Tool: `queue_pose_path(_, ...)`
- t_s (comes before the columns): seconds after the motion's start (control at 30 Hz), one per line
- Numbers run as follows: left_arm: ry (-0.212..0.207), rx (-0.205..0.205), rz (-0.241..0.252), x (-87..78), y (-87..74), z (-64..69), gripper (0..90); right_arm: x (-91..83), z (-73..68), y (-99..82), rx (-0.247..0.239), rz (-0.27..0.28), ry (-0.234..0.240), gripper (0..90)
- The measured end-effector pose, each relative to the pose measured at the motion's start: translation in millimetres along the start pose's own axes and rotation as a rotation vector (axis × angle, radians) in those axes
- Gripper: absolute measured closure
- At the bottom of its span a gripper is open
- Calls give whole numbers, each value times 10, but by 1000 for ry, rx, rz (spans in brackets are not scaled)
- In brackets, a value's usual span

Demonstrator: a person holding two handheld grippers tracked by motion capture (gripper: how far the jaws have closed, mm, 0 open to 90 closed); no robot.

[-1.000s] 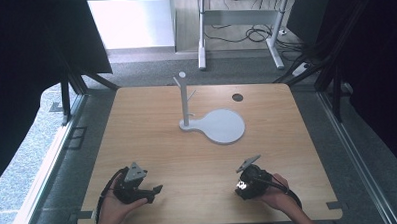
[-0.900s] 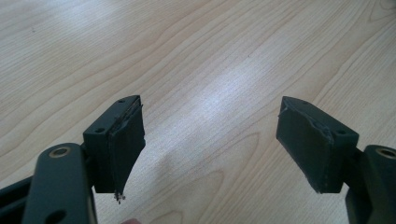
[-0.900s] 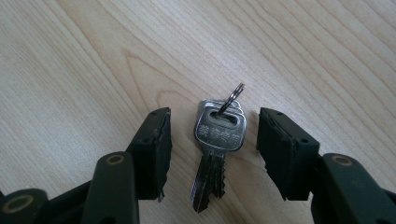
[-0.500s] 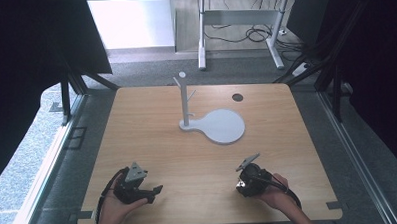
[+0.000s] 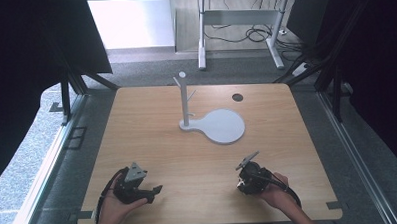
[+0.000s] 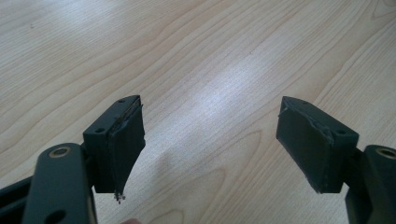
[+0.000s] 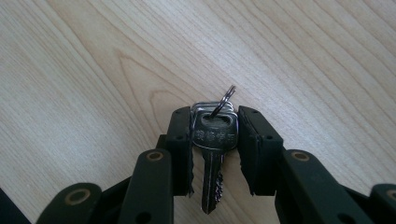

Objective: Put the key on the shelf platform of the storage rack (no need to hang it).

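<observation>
right gripper clamping keys — stamped characters unreadable, left gripper agape

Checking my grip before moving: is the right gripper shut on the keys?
Shut: the right gripper clamps the keys by their heads.

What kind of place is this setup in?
Probably a lab or workshop recording bay: a bare wooden table hemmed by black curtains, cables trailing on the floor behind, and a person working handheld grippers, the right gripper clamping keys near a white peg stand.
</observation>
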State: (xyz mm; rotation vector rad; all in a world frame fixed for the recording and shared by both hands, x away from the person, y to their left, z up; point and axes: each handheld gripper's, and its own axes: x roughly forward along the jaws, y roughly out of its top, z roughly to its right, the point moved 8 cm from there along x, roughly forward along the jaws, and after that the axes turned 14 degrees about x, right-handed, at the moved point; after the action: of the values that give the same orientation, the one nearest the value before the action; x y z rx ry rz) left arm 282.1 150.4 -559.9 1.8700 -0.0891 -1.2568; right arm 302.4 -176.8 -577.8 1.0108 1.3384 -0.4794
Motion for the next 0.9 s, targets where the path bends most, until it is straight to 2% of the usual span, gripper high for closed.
queue_pose_path(0.17, 2, -3, 1, -6, -4, -12, 238, -67, 11, 22, -7, 2, 2, 680)
queue_pose_path(0.5, 3, -1, 4, -16, -4, -20, 238, -318, 22, 117, -21, 34, -1, 680)
queue_pose_path(0.9, 4, -3, 7, -31, -5, -30, 237, -621, 78, 274, -35, 78, -30, 681)
